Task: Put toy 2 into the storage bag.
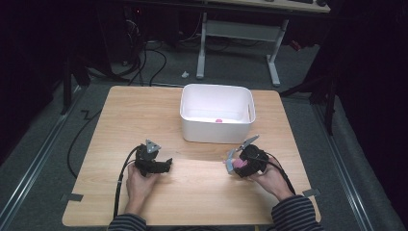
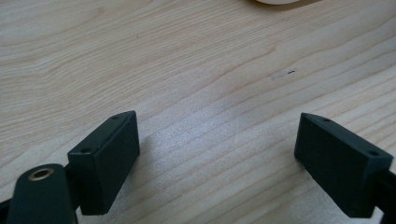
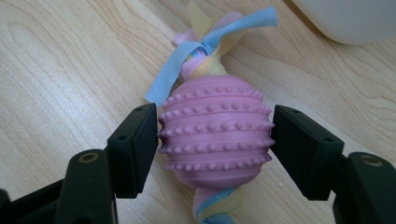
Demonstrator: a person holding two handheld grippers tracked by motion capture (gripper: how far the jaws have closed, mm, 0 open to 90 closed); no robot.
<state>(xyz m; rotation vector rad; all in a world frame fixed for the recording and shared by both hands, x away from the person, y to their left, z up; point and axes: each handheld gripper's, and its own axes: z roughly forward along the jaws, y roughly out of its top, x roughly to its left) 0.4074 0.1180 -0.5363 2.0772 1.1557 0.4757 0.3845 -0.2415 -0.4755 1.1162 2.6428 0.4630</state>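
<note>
right gripper [image 3: 215, 140]: jaws either side of a pink studded toy ball [image 3: 215, 135]. Left pad touches or nearly touches the ball. Right pad looks pressed on or a hair off, cannot tell which. Reads as clamped or closing on the ball.
toy ball: on the wooden table [image 1: 144, 115], in front of the white bin [image 1: 217, 113], off the bin's front right corner. Fleece strips [image 3: 205, 42] in blue, yellow and pink knotted at its far end, more fleece trailing at the near end. In the high view the pink shows at the right gripper's [image 1: 236, 164] tip.
left gripper [image 2: 215, 154]: jaws wide apart, nothing between them, bare wood below. In the high view it [image 1: 155, 163] rests on the table in front of the bin, off its front left corner.
white bin: open top, a small pink item [image 1: 219, 120] inside on the floor near the front wall.
likely step: grab the ball, move it into the bin.
risk 1: ball is round and ribbed, pads are flat, so contact is narrow. It could roll or pop out on lift if the squeeze is light or off centre.
risk 2: trailing fleece could snag the bin's front rim on the way over and tug the ball loose.
risk 3: low carry height could knock the bin's front wall.
</note>
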